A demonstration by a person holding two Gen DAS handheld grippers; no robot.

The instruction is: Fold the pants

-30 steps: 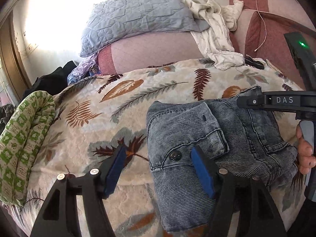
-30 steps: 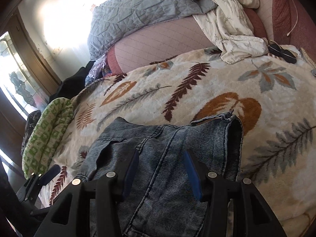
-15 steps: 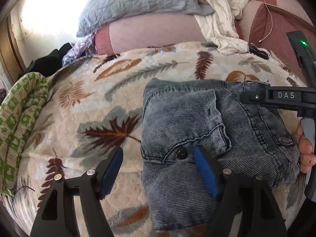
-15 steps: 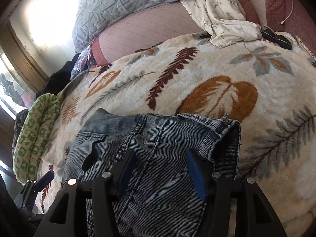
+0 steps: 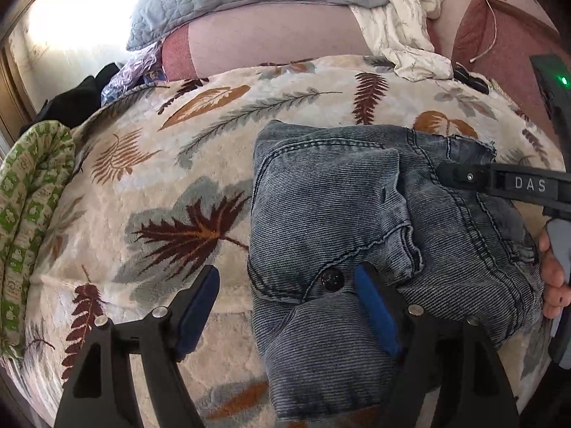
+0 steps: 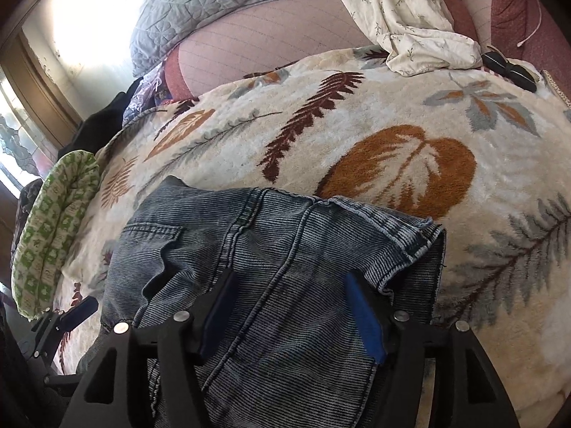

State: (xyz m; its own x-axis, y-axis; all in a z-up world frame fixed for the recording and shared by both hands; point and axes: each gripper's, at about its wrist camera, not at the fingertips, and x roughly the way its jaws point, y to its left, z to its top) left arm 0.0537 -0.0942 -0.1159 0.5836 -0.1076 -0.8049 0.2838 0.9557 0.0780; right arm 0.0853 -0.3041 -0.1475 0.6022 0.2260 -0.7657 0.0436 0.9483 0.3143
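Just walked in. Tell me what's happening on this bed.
A person is folding pants with a handheld gripper in each hand. The denim pants lie in a compact folded bundle on the leaf-print blanket. The left gripper and right gripper have just been opening; both stand open over the bundle, pads clear of the cloth. The fold looks essentially finished.

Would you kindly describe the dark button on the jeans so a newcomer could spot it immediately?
Start at the cream leaf-print blanket covering the bed; the folded blue jeans lie on it. The button sits on their near left part, just under a stitched pocket flap: the only round, glossy black spot on the ribbed denim.
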